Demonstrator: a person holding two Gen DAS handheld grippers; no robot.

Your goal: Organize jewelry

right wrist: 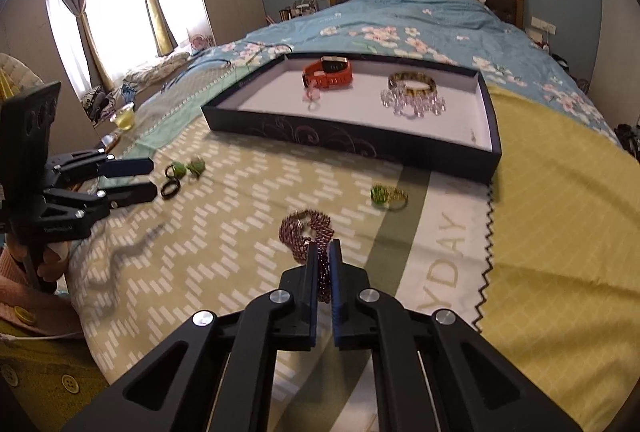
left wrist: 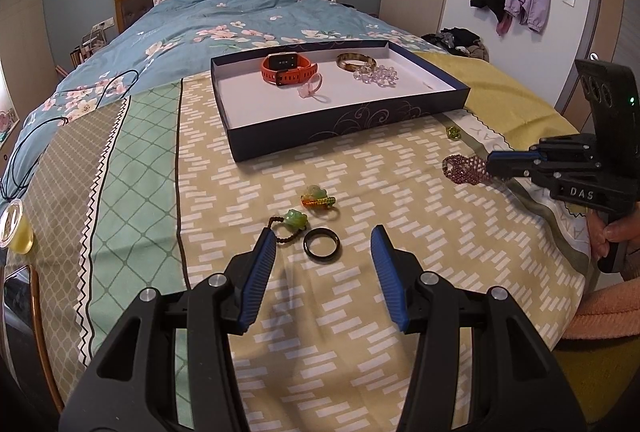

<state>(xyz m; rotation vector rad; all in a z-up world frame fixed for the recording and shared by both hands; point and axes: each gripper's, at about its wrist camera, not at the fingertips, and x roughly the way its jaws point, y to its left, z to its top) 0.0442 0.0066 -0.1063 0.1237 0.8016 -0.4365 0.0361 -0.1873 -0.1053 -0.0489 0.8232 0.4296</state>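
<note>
Right gripper (right wrist: 324, 252) is clenched on the purple bead bracelet (right wrist: 306, 230) near the bed's foot edge, probably tray-bound (right wrist: 490, 135); left gripper (left wrist: 324, 252) hangs released over 1 black ring (left wrist: 322, 244).

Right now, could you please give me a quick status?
Right gripper shut on purple bead bracelet. Left gripper open over black ring. Path to tray clear.

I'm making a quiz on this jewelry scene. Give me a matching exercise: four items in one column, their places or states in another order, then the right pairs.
Items:
1. orange watch
2. black ring
3. purple beaded bracelet
4. left hand-held gripper

States:
A. pinched in the right hand-held gripper
B. open, holding nothing
C. inside the box
D. lying on the bedspread, ahead of open jaws

Pairs: 1-C, 2-D, 3-A, 4-B
</note>
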